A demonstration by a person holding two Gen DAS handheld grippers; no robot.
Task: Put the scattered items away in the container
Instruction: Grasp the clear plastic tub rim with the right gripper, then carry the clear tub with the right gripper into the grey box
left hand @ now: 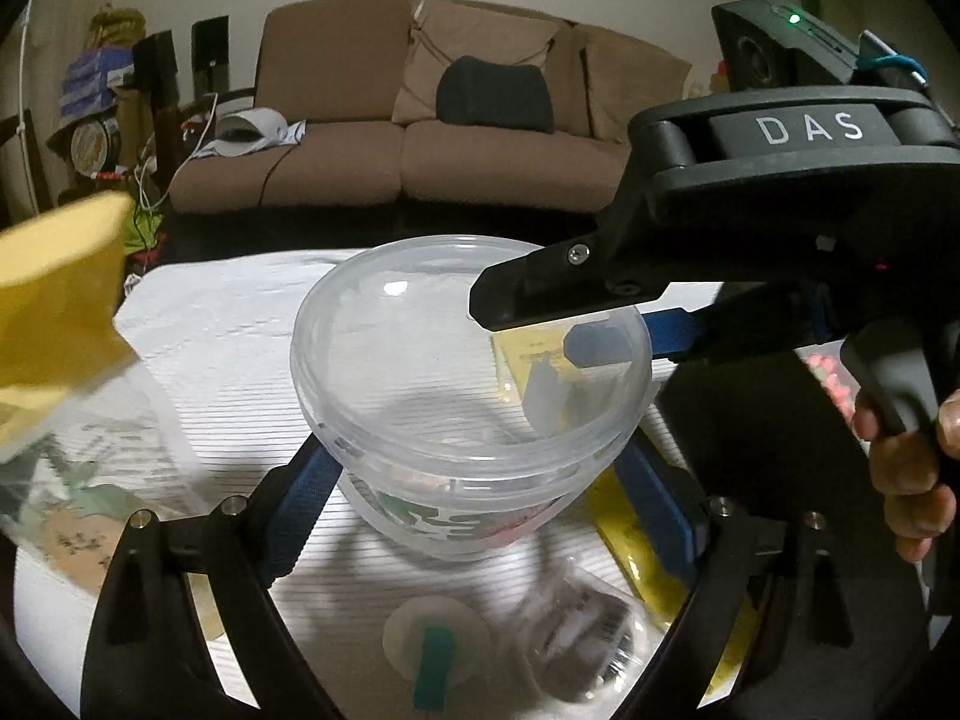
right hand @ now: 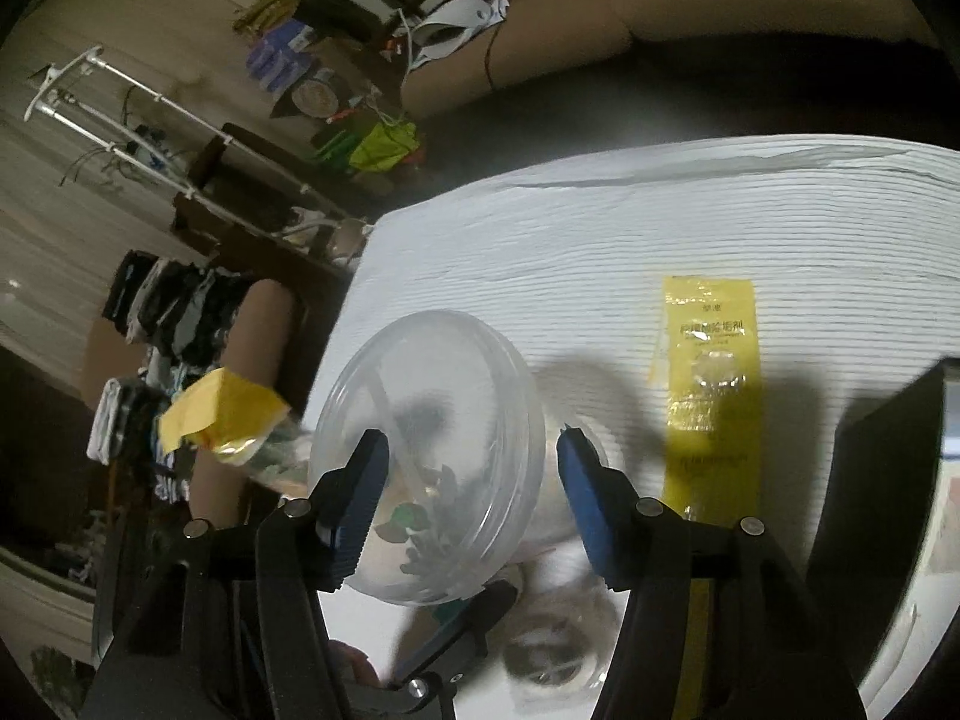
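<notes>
Blue ribbed pads of the left gripper clasp the clear round tub; right gripper half-wide, empty, over ridged white table, yellow sachet right.

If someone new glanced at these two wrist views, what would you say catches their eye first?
Most likely the clear plastic container in the middle of the white striped table cover, gripped on both sides by the left gripper. Next, the right gripper reaching over its rim from the right, and the yellow packet lying flat on the cover beyond the container. A blurred yellow-topped bag fills the left edge.
</notes>
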